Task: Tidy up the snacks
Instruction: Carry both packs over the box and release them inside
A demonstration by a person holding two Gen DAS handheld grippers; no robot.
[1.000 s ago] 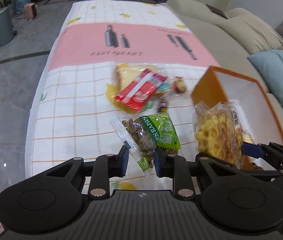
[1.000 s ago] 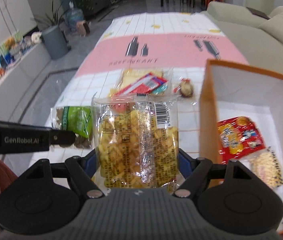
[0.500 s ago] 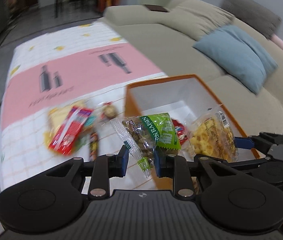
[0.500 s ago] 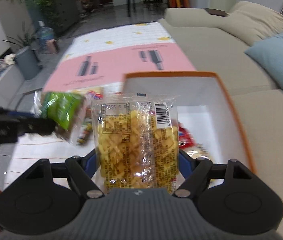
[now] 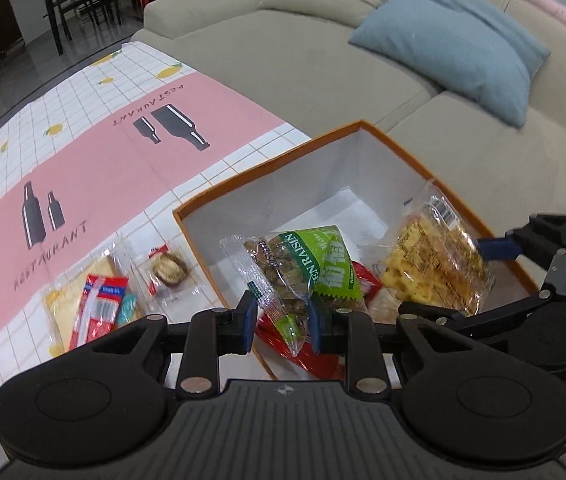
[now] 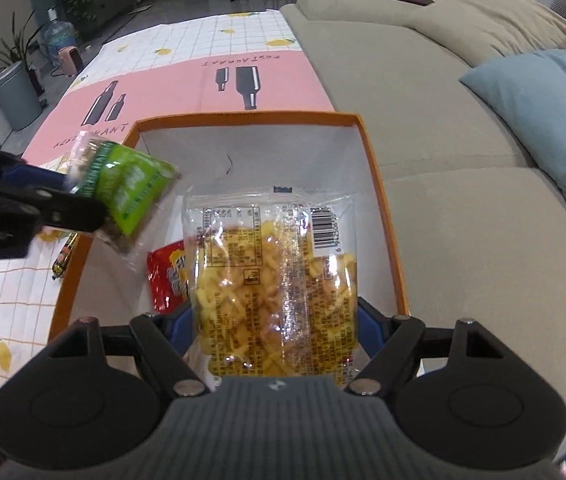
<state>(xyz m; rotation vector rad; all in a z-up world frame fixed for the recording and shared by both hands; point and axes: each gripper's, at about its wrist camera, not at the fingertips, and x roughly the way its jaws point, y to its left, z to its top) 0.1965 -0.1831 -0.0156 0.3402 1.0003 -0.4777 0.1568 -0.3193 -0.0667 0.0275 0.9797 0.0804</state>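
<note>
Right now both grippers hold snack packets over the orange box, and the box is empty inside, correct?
Not quite. The left gripper holds the raisin packet, the right gripper the yellow snack packet, over the orange box. But the right wrist view shows a red packet already inside.

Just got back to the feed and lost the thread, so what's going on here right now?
Snacks are being sorted into the orange box. The left gripper is shut on a green raisin packet, held over the box's near-left corner. The right gripper is shut on a clear bag of yellow snacks, also above the box. A red packet already lies inside. A few snacks remain on the tablecloth.
</note>
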